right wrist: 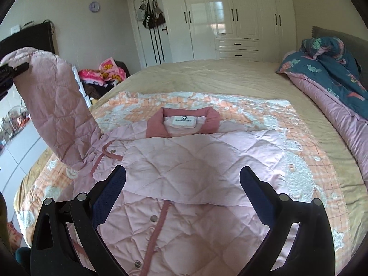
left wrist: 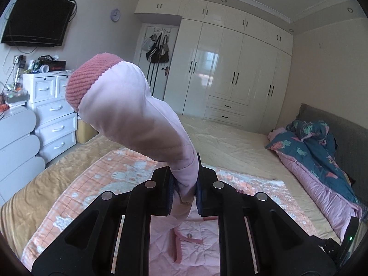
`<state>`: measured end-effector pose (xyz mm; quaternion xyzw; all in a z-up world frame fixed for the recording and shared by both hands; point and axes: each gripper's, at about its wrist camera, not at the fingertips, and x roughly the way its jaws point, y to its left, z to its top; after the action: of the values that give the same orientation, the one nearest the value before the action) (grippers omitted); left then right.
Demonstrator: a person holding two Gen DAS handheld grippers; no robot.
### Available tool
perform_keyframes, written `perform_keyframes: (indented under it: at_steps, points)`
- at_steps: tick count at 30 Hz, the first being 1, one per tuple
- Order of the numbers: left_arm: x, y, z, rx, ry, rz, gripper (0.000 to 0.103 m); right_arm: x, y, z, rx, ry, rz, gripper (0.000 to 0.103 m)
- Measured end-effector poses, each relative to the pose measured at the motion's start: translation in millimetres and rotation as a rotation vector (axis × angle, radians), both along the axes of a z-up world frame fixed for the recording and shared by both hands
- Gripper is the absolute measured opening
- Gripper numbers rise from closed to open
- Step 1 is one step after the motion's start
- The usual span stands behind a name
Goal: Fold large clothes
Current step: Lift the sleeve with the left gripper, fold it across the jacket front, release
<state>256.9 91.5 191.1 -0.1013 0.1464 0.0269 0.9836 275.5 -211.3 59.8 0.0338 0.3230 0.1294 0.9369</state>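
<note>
Pinched in our left gripper (left wrist: pixel 184 181), the jacket's (right wrist: pixel 184 161) sleeve (left wrist: pixel 128 115) hung raised over the bed (right wrist: pixel 218 78); our right gripper (right wrist: pixel 182 179) hovered spread and empty above the jacket's chest. We judged a sleeve fold underway: next, lay it across the front.

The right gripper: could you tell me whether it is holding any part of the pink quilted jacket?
No, the right gripper stands wide open above the pink quilted jacket, with nothing pinched between its fingers.
</note>
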Motion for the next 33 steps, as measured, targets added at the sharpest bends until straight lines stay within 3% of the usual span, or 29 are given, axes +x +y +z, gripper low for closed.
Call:
perform_keyframes:
  at_steps: [10,15,20,28,33]
  points:
    - [17,-62,-18,0.044,0.039,-0.069,0.008,-12,-48,3,-0.047,-0.024,-0.080,0.099]
    - [26,-97,-38,0.077,0.071,-0.123,0.008,-9,-71,-3,-0.016,-0.004,-0.131,0.099]
    - [35,-133,-64,0.123,0.119,-0.188,0.008,-5,-90,-7,-0.023,0.005,-0.183,0.099]
    - [45,-176,-108,0.209,0.206,-0.265,0.008,-5,-116,-8,0.097,0.026,-0.220,0.099]
    - [49,-196,-138,0.261,0.262,-0.305,0.008,-2,-118,-11,0.091,0.032,-0.236,0.099]
